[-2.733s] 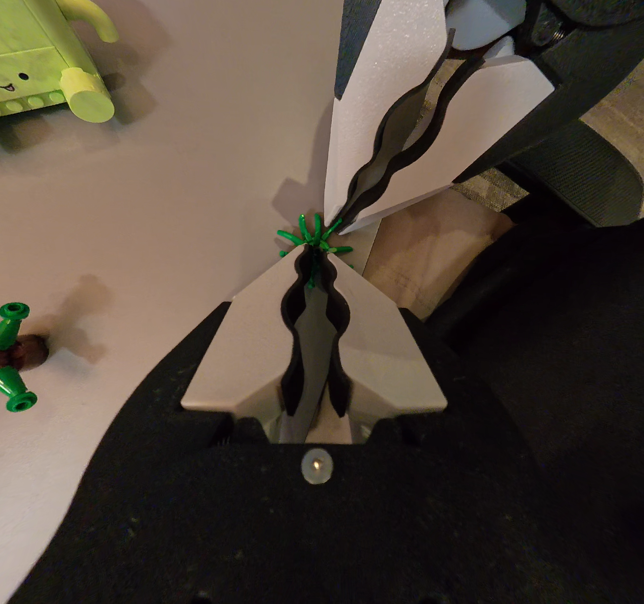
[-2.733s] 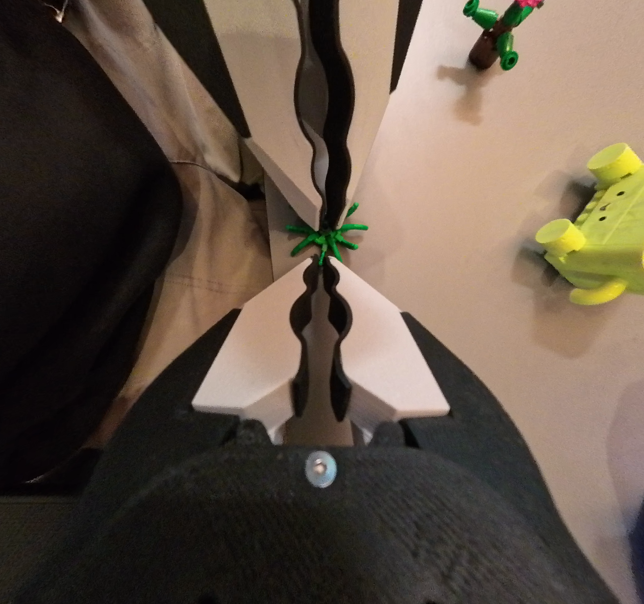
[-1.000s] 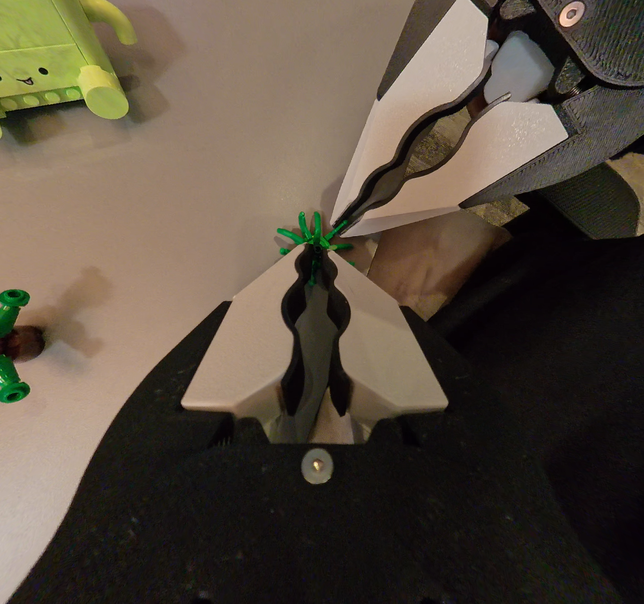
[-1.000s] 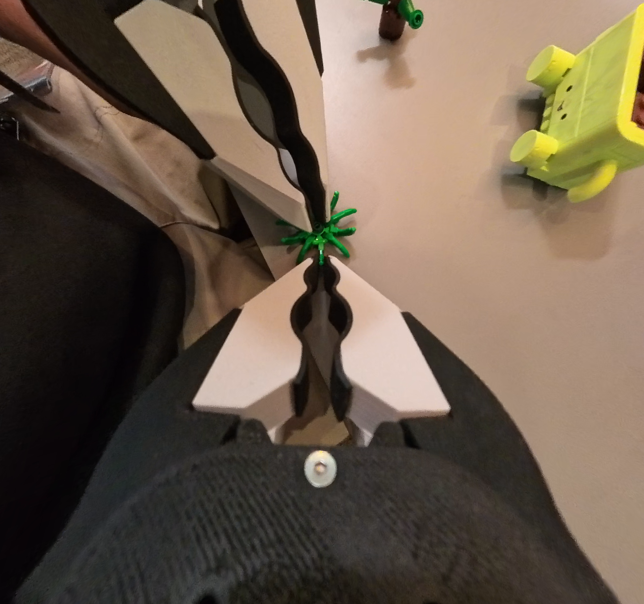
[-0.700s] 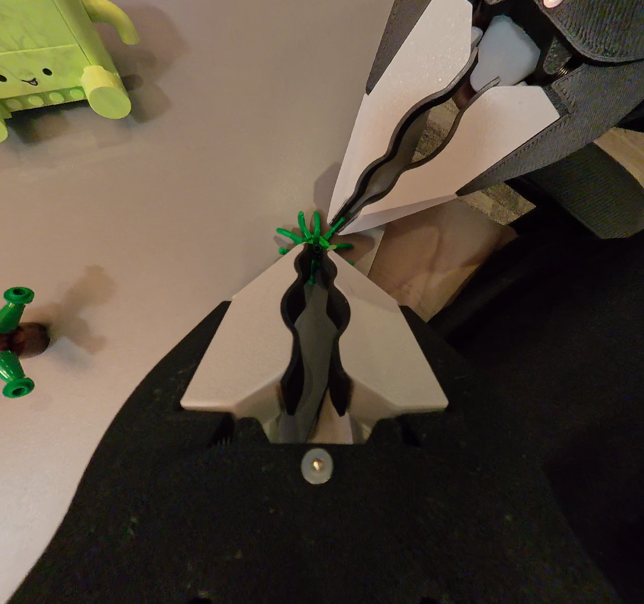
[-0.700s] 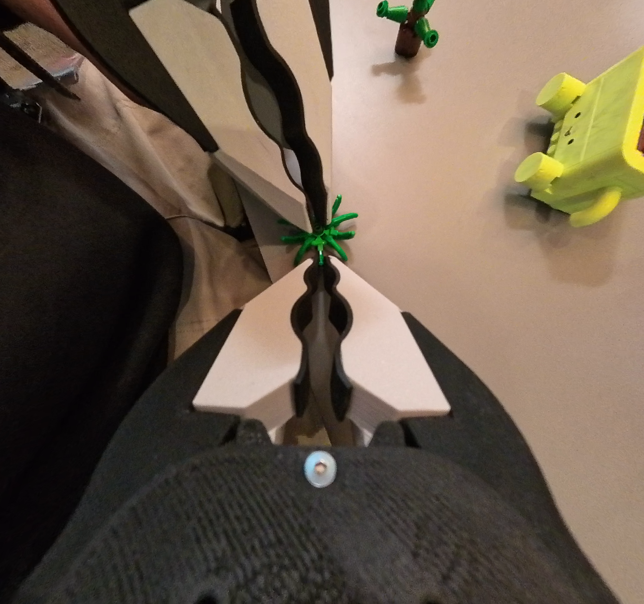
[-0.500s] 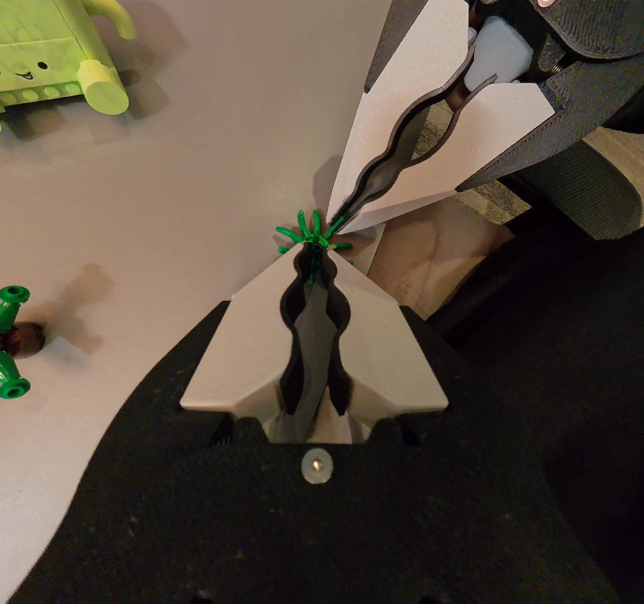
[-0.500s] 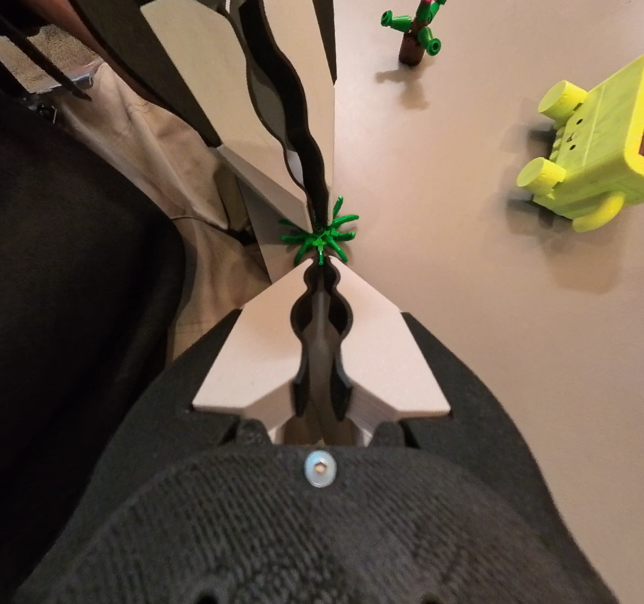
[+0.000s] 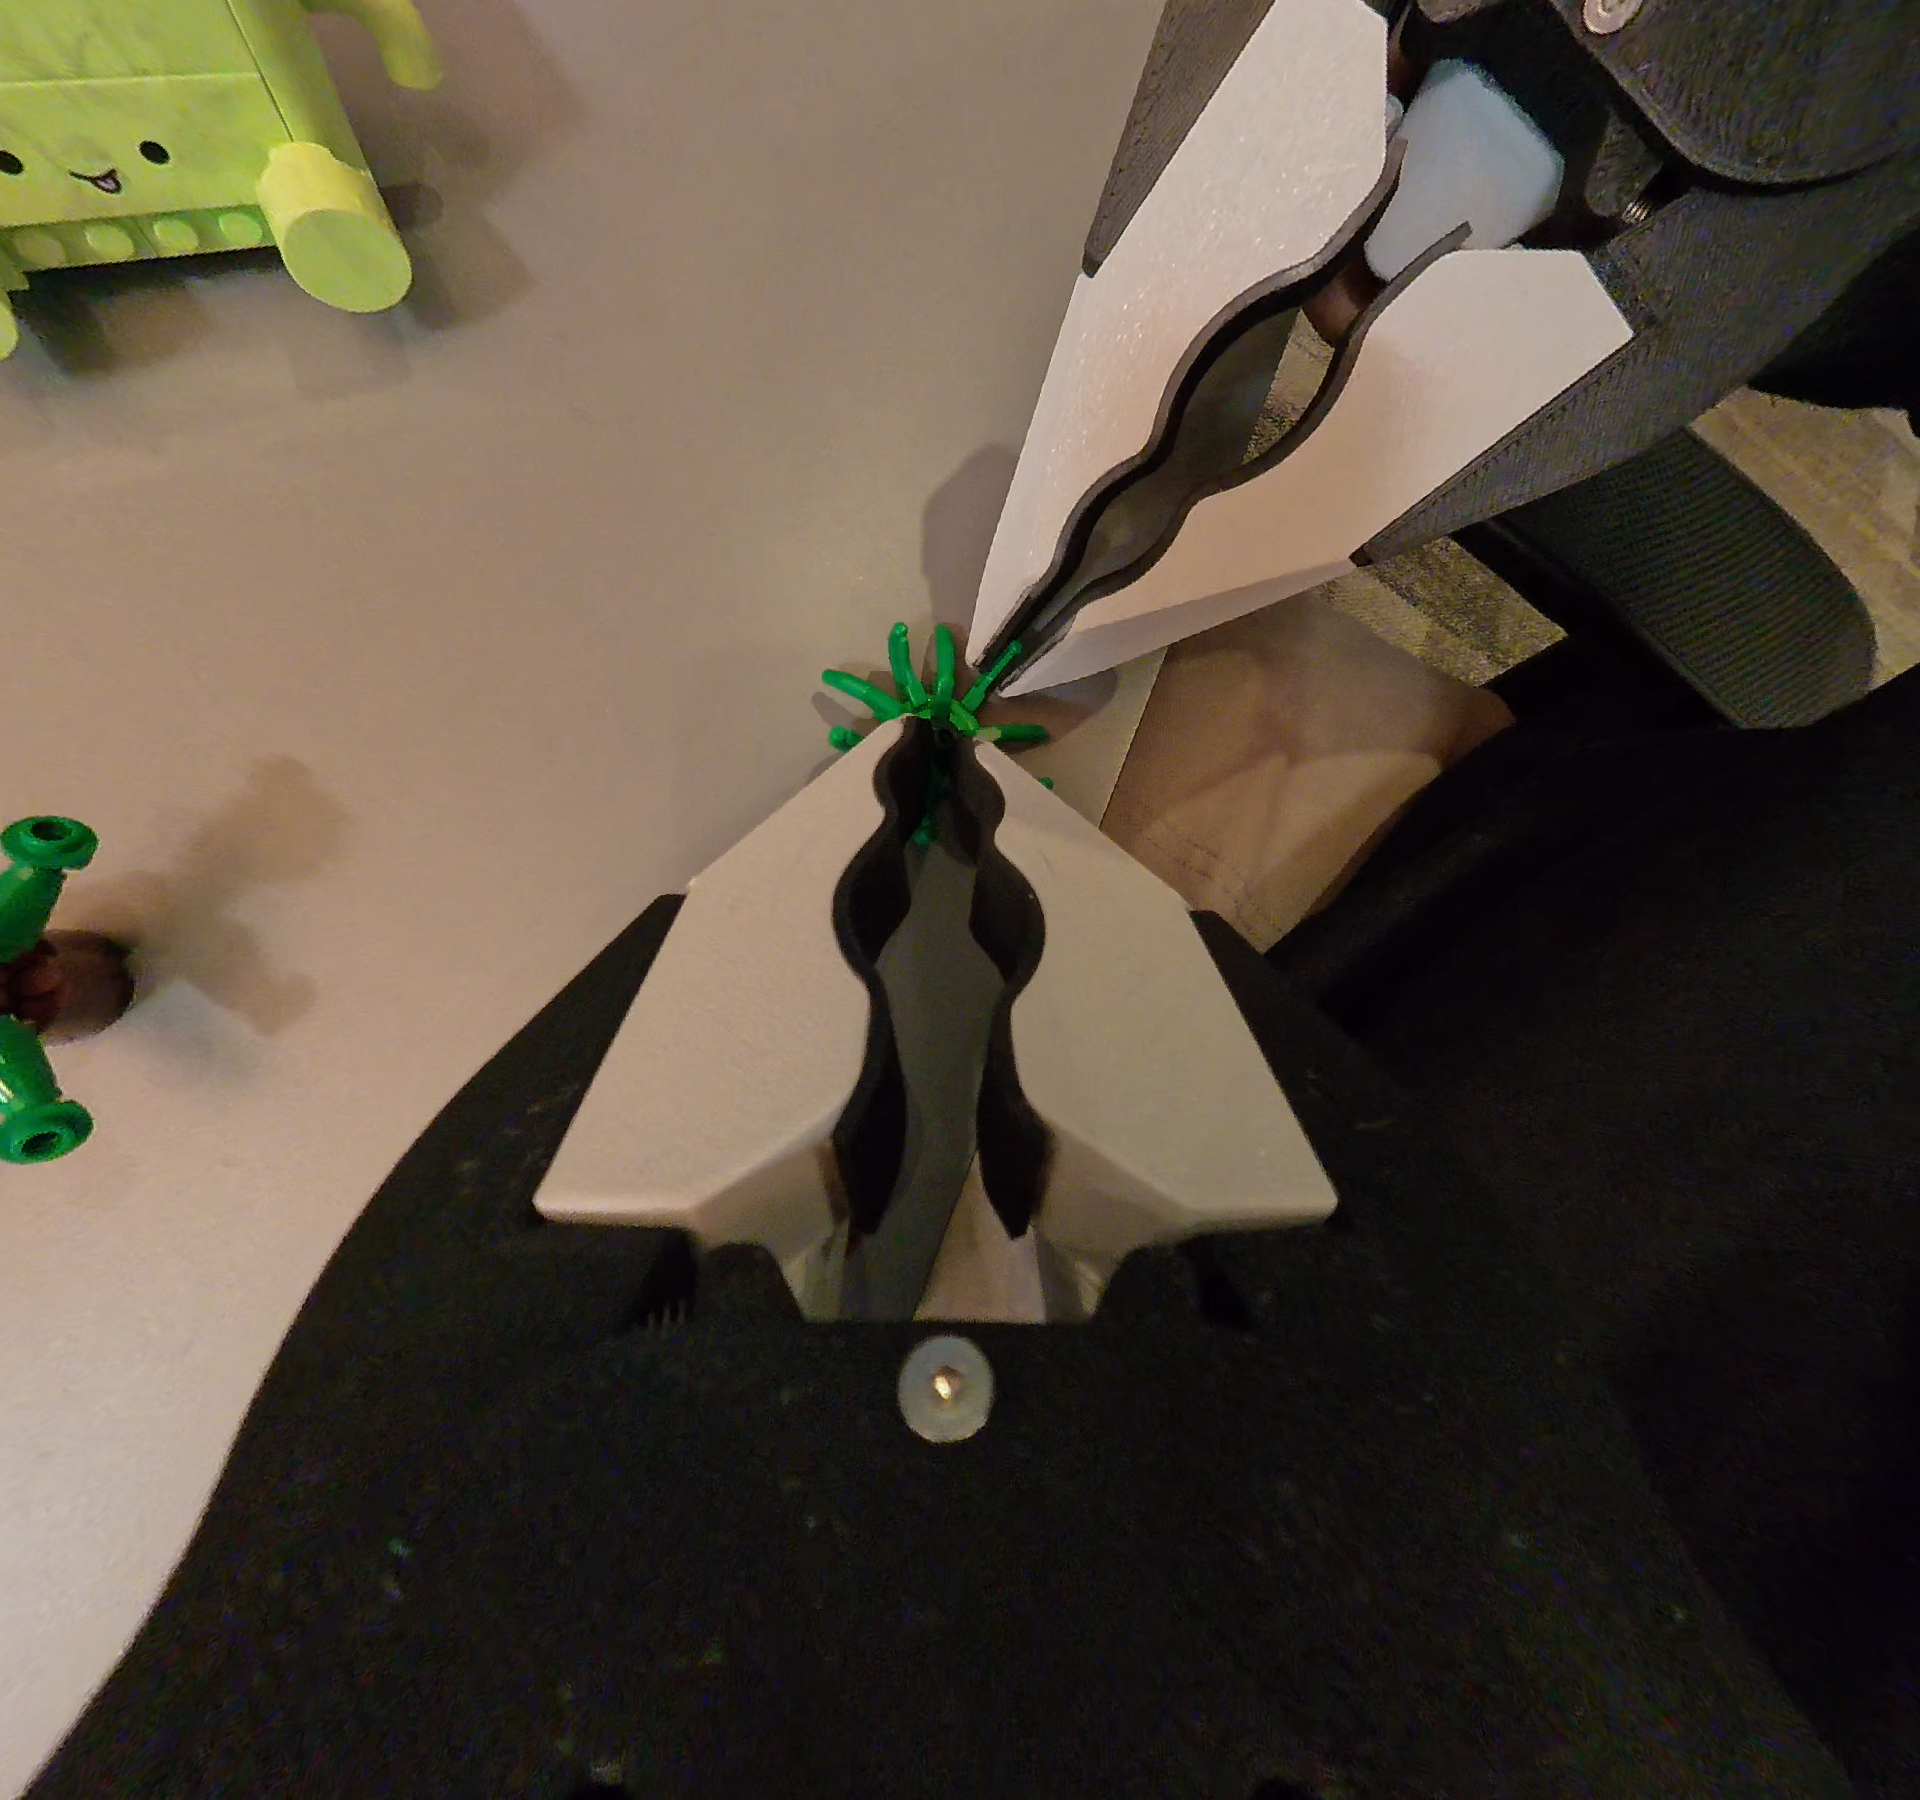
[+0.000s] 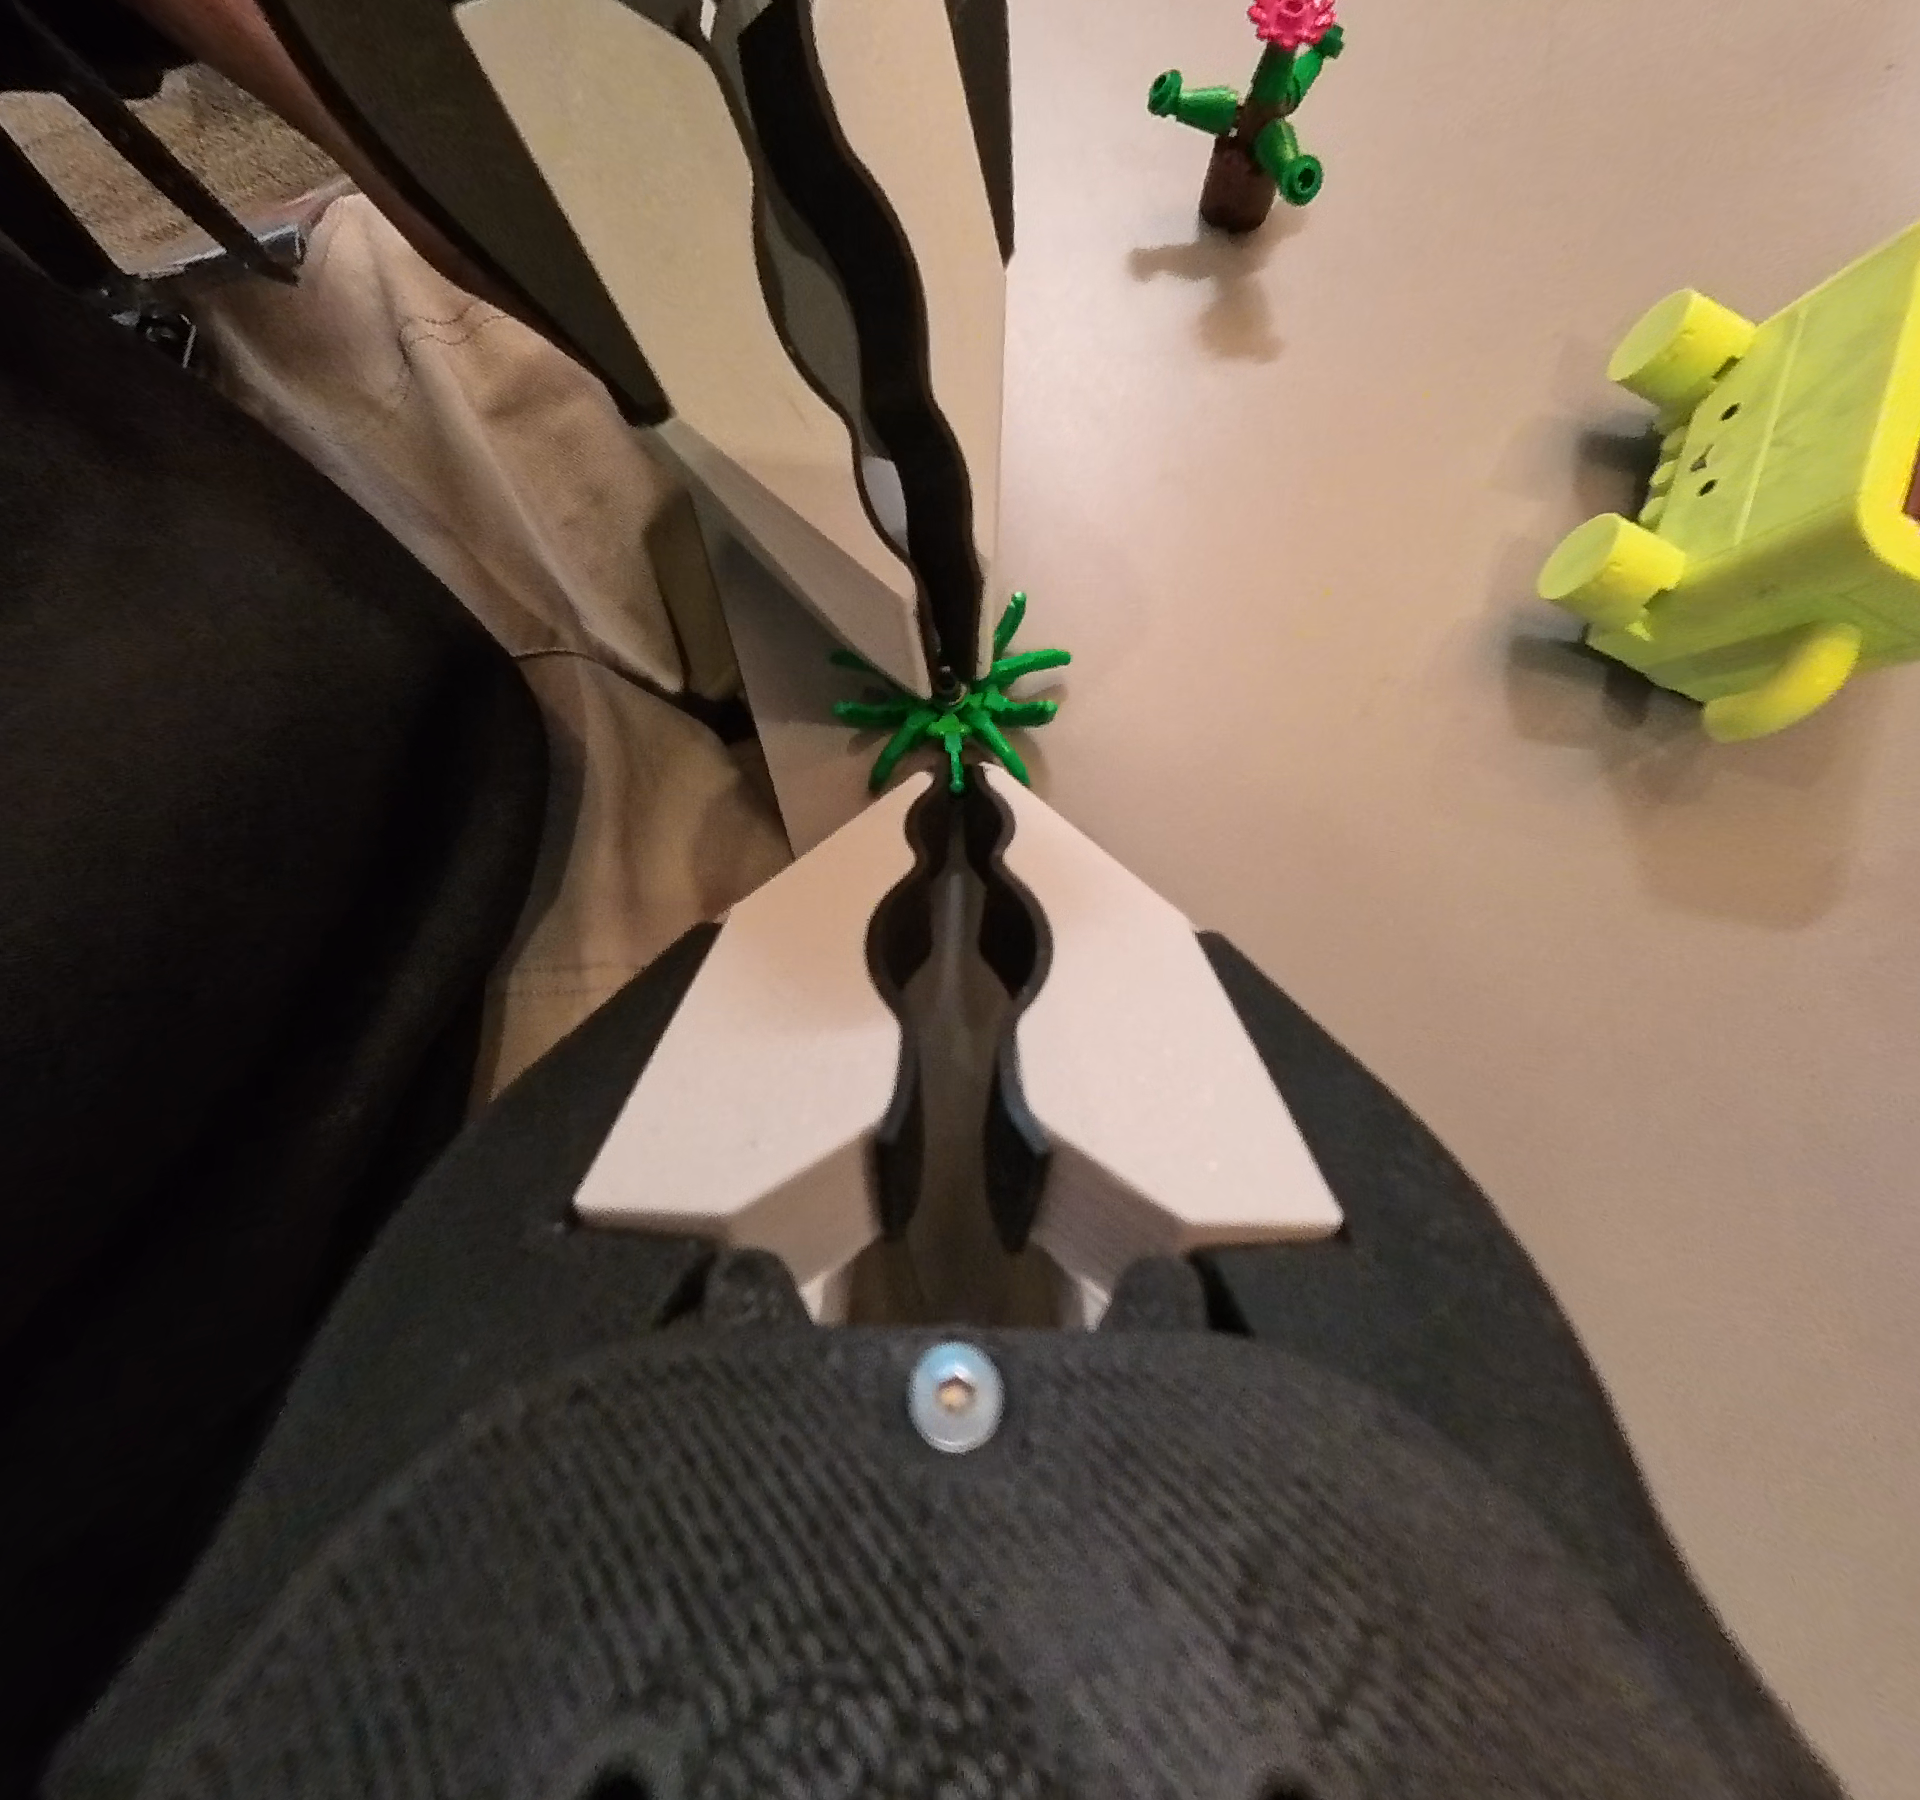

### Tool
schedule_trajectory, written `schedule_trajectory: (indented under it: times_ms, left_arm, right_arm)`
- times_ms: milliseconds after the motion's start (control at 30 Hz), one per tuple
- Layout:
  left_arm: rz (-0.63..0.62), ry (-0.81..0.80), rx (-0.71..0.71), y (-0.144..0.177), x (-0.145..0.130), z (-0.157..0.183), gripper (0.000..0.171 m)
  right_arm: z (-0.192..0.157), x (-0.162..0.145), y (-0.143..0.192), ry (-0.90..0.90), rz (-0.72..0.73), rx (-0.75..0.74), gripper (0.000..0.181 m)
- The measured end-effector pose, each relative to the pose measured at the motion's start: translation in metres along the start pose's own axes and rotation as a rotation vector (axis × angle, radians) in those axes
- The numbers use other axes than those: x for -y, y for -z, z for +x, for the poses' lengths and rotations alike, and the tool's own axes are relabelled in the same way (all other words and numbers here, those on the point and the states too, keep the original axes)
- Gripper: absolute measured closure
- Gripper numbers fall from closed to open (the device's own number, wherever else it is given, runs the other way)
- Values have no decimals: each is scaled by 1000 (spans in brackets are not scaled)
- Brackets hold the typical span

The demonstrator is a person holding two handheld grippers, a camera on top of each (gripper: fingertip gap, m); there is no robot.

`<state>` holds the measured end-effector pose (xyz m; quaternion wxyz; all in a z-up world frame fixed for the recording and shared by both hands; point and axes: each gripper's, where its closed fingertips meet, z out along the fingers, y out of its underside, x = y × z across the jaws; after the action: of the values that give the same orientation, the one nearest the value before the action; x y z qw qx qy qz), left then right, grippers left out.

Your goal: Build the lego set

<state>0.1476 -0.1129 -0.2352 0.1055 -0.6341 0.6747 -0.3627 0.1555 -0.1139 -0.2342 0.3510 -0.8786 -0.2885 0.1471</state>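
At table edge (image 9: 623, 524) | left gripper (image 9: 940, 727), right gripper (image 10: 954, 782) fingers both pinching green spiky piece (image 10: 951, 706)

Each camera rides its own hand-held gripper, looking forward along the fingers, close above the counter (image 9: 623, 524); the views face each other, sharing the green spiky piece (image 9: 925, 690) (image 10: 951, 711).

The small spiky green plastic piece (image 9: 935, 701) is partly hidden between closed fingertips, and the lime-green block figure (image 10: 1787, 514) is cut by the edge.

green spiky piece (image 9: 925, 690), lime-yellow block figure (image 10: 1787, 503)
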Motion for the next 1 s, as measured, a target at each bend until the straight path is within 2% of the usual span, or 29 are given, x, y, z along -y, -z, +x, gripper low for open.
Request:
schedule_trajectory:
  times_ms: [533,633,767,867,1000]
  left_arm:
    - [-5,10,-18,6,0,-3,166]
    - [14,43,-56,17,5,-1,145]
    - [115,22,22,44,17,-6,145]
    - [158,35,63,57,11,-13,145]
    - [159,111,88,60,-10,-25,143]
  right_arm:
    - [-1,5,-6,8,4,5,180]
    - [-1,6,-7,7,14,-12,180]
    - [-2,5,-6,4,27,-24,180]
    - [-1,8,-8,6,43,-38,180]
    - [1,17,-16,20,65,-50,180]
